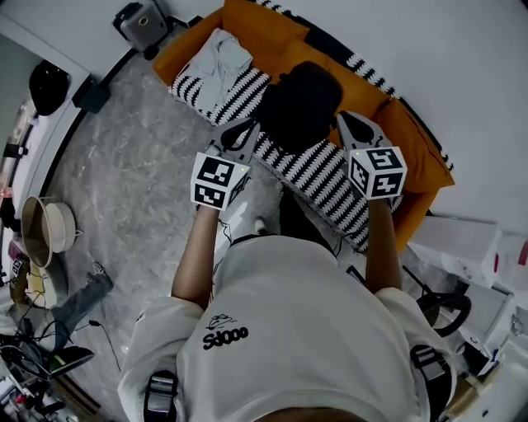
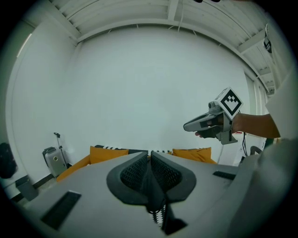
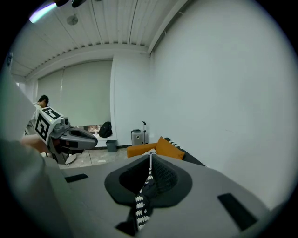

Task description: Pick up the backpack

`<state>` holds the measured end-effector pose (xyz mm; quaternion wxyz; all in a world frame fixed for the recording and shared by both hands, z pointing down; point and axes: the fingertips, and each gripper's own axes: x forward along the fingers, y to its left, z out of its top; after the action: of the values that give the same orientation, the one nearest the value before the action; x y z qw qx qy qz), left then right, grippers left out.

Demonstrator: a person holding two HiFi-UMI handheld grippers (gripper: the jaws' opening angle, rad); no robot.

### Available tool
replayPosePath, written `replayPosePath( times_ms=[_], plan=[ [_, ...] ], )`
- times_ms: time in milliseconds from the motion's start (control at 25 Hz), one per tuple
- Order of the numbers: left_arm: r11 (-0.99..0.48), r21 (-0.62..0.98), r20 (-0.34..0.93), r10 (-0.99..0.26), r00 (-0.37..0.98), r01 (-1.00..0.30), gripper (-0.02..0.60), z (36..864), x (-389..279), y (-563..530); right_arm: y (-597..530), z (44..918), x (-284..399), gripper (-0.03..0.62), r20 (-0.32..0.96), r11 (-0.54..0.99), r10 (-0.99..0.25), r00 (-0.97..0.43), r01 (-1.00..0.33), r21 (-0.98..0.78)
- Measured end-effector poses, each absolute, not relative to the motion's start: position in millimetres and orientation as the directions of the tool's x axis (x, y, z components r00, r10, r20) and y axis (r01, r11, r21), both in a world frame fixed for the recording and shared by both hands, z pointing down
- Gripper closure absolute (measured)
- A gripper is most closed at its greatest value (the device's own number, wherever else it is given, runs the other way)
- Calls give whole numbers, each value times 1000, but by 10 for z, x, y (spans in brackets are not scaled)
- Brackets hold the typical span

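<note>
The backpack (image 1: pixel 301 103), a black rounded bag, sits on the zigzag-patterned blanket (image 1: pixel 318 177) that covers the orange sofa (image 1: pixel 247 21); a pale crumpled cloth (image 1: pixel 219 58) lies farther along the seat, apart from it. In the head view, the left gripper (image 1: pixel 241 132) hangs just beside the bag's left flank and the right gripper (image 1: pixel 356 128) just beside its right flank, so that the bag lies between the two; whether either touches it cannot be told. Each gripper view shows its own jaws pressed together with nothing held, only a sliver of zigzag fabric showing through the slot beneath them. Neither gripper view shows the bag itself, which lies below the gripper bodies. Each does show the other tool: the right gripper (image 2: pixel 205 123) across the left gripper view, the left gripper (image 3: pixel 79 136) across the right. The step in hand appears to be the approach, with no grip yet made. The next move probably calls for parting the jaws, bringing them onto a strap, handle or fold of the soft bag, and closing firmly before any lift.
</note>
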<state>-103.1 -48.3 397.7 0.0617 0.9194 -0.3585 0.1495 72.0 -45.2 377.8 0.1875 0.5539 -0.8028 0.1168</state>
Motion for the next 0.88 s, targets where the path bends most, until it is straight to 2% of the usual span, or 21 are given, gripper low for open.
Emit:
replayPosePath(
  times_ms=[280,520,880],
  plan=[
    [-694,36,348,-666,660,-719,541,3995,-834,-1125,-1199,3981,956,556,469,407,-801,-372,-913,-28],
    [-679,82,406,-646,647,-729,541,4291,-609,-1503,-1745,4370,1149,556,531,435,-754,-388,-899,-39],
    [-641,96,477,-643,600,-762,541,4698,-347,-2030,-2471,5072,1421,556,592,442,-675,-441,-883,-155]
  ],
)
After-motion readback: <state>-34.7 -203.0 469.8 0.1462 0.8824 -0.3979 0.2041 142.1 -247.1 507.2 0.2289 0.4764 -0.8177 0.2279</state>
